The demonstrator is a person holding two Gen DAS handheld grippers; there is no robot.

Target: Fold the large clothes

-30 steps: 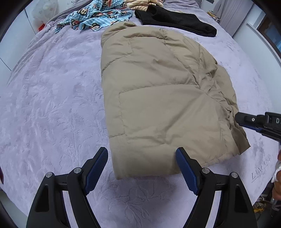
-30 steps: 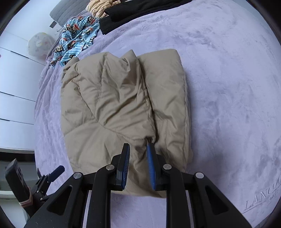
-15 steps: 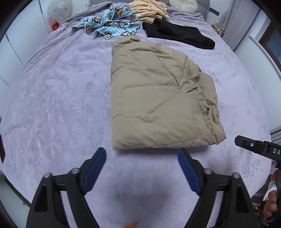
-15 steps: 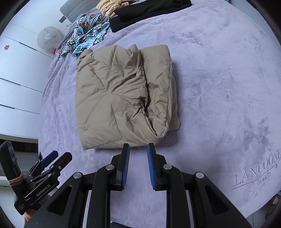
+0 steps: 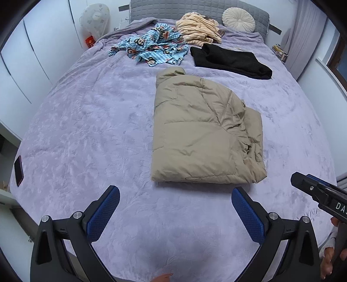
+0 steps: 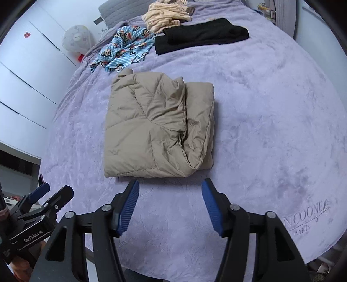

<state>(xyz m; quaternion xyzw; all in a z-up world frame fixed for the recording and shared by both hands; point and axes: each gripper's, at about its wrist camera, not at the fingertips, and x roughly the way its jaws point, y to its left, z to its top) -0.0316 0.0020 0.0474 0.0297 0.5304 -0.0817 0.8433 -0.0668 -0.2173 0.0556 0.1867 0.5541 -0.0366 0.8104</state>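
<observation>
A beige puffer jacket (image 5: 201, 130) lies folded into a rough rectangle in the middle of the purple bedspread (image 5: 86, 130); it also shows in the right wrist view (image 6: 156, 128). My left gripper (image 5: 175, 193) is open and empty, held just short of the jacket's near edge. My right gripper (image 6: 170, 184) is open and empty, just short of the jacket's near right corner. The right gripper's tip (image 5: 314, 191) shows at the right of the left wrist view. The left gripper (image 6: 43, 199) shows at the lower left of the right wrist view.
A blue monkey-print garment (image 5: 151, 47), a striped beige garment (image 5: 197, 30) and a folded black garment (image 5: 229, 60) lie at the far end of the bed. A round cushion (image 5: 238, 19) leans on the headboard. A phone (image 5: 18, 170) lies at the bed's left edge. White wardrobes (image 5: 32, 54) stand left.
Both grippers have pulled back from the jacket toward the near bed edge. My right gripper, shut at the jacket's edge a second ago, has let go and opened.
</observation>
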